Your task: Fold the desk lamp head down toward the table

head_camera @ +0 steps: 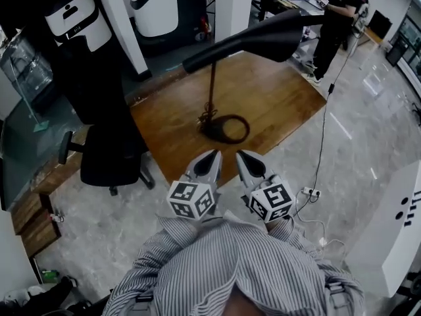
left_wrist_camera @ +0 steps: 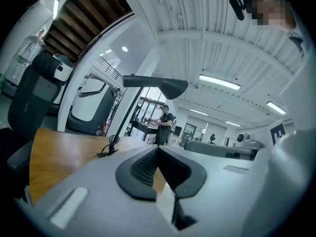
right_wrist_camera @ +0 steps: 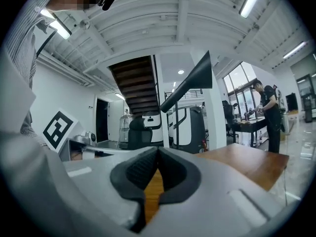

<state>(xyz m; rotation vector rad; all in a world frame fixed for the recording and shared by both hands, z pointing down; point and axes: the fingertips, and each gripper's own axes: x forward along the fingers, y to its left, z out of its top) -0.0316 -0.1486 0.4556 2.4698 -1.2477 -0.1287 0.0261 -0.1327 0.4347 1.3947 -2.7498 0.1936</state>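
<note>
Head view: striped shirt [head_camera: 230,268] fills the bottom edge and hides the hands. Above it, left tongs [head_camera: 208,164] and right tongs [head_camera: 247,166] are both closed and empty at the near edge of the wooden counter [head_camera: 283,104]. Desk lamp [head_camera: 263,39] stands mid-counter with its head raised, well apart from both. Stone floor [head_camera: 368,143] is open at right; office chair [head_camera: 108,153] crowds the left.

Left gripper view: jaws pressed together; lamp foot hard to make out.

Right gripper view: jaws together; lower stem hidden behind them.
</note>
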